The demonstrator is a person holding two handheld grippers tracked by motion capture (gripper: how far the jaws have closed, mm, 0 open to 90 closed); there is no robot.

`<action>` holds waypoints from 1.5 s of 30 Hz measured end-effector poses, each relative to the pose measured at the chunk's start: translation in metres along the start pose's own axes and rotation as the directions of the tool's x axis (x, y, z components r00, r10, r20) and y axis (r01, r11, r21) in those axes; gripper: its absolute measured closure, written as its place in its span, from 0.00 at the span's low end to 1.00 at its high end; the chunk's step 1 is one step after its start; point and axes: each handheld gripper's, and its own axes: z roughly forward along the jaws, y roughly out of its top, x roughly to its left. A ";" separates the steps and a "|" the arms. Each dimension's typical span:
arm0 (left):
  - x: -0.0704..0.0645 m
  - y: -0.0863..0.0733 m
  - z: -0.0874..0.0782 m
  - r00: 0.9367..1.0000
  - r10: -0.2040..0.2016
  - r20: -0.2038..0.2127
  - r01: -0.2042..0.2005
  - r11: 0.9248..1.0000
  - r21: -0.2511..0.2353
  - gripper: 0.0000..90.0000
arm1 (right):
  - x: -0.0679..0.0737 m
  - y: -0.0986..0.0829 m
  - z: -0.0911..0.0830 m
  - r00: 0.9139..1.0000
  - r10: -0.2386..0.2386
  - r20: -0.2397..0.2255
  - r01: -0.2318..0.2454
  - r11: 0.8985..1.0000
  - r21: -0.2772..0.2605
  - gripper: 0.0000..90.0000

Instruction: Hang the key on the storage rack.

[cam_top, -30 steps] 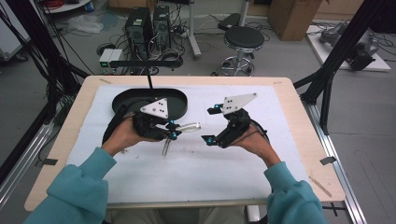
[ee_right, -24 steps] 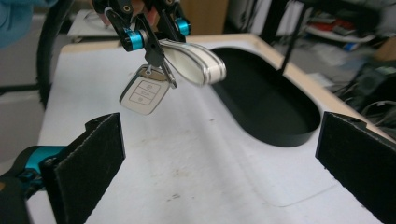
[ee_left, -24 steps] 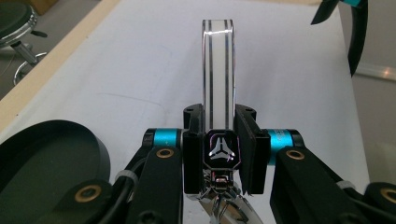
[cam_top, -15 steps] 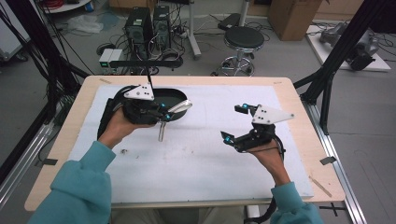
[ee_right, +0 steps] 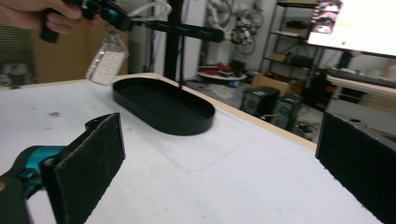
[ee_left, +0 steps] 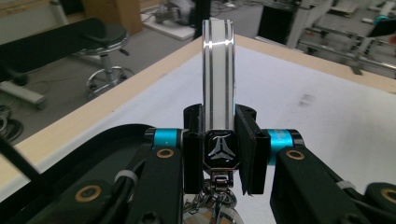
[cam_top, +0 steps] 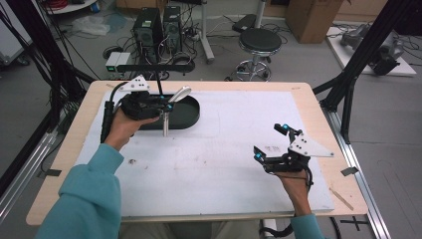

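One keychain (cam_top: pixel 169 107) is pinched in the left gripper (cam_top: pixel 166 103) over the black tray's (cam_top: pixel 191 119) near rim and should be lowered gently inside, while the right gripper (cam_top: pixel 271 144) is held spread, well apart from the tray.

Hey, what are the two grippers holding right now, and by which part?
The left gripper pinches a key fob's white strap near its metal clasp; the fob dangles below, above the black tray. The right gripper is open, holding nothing.

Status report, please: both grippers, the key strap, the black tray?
Left gripper shut on key strap, above black tray. Right gripper open, empty, apart. Nothing in the way.
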 end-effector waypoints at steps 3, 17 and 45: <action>0.005 -0.001 -0.001 0.999 -0.026 -0.022 0.025 1.000 -0.016 0.82 | -0.002 -0.007 -0.005 0.999 0.006 0.043 -0.005 1.000 -0.024 0.01; 0.036 -0.005 0.001 0.988 -0.108 -0.115 0.103 0.994 -0.047 0.82 | -0.004 -0.036 -0.015 0.993 0.049 0.110 -0.039 0.995 -0.090 0.01; 0.069 -0.006 0.017 0.971 -0.155 -0.184 0.155 0.988 -0.017 0.82 | -0.006 -0.069 -0.026 0.979 0.071 0.192 -0.054 0.994 -0.092 0.01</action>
